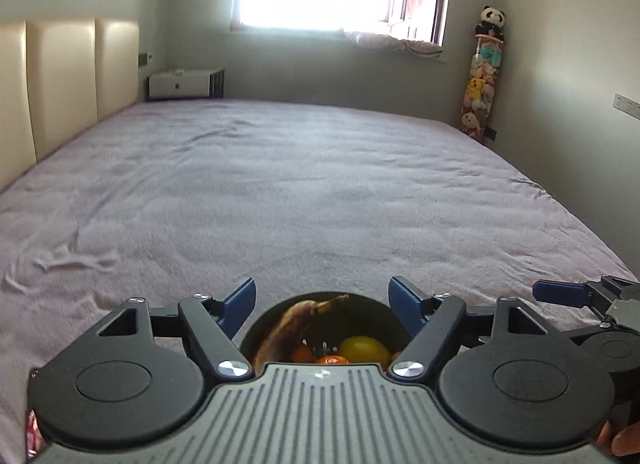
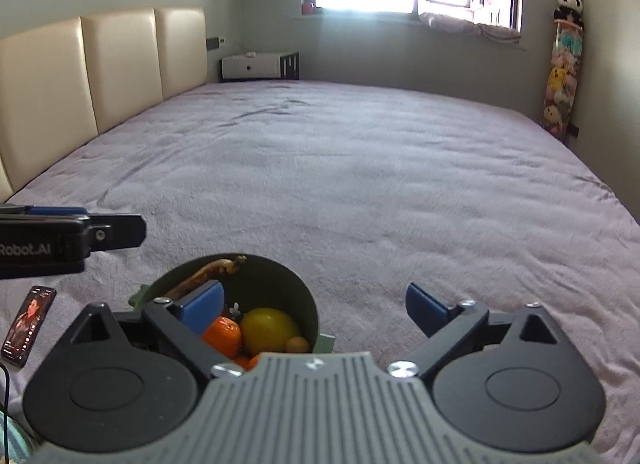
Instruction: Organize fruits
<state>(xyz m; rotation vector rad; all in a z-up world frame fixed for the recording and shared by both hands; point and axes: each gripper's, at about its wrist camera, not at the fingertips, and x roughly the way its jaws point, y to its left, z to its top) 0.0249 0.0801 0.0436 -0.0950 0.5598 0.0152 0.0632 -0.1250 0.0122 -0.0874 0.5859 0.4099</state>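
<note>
Both hand-held grippers were wide open and holding nothing. The left hand-held gripper (image 1: 322, 302) had its blue fingers (image 1: 240, 302) spread either side of the bowl (image 1: 376, 310) in its own view, not touching it, with the bowl sitting dead centre just below and ahead of the tips. The right hand-held gripper (image 2: 316, 304) was splayed the same way, but from its camera the bowl (image 2: 296, 288) lay off toward its left finger, which overlapped the bowl in the picture; its right finger stood over bare bed (image 2: 360, 151). So I'd say the left one was lined up better; the right would have to shift left to be over it.

The fruit was all in the bowl, as far as I could see: a brown-spotted banana (image 2: 208, 270) leaning along the left wall with its stem poking up over the far rim, so its long axis ran roughly away from the grippers, plus a lemon (image 2: 269, 330), a tangerine (image 2: 224, 334) and a small round orange thing (image 2: 298, 344) beside the lemon. More orange showed under the gripper body, too hidden to count.

The bowl sat on the bed near its front edge. A phone (image 2: 28, 326) lay on the bed off to the left. No loose fruit on the bed in either view, so the sorting looked basically done to me.
</note>
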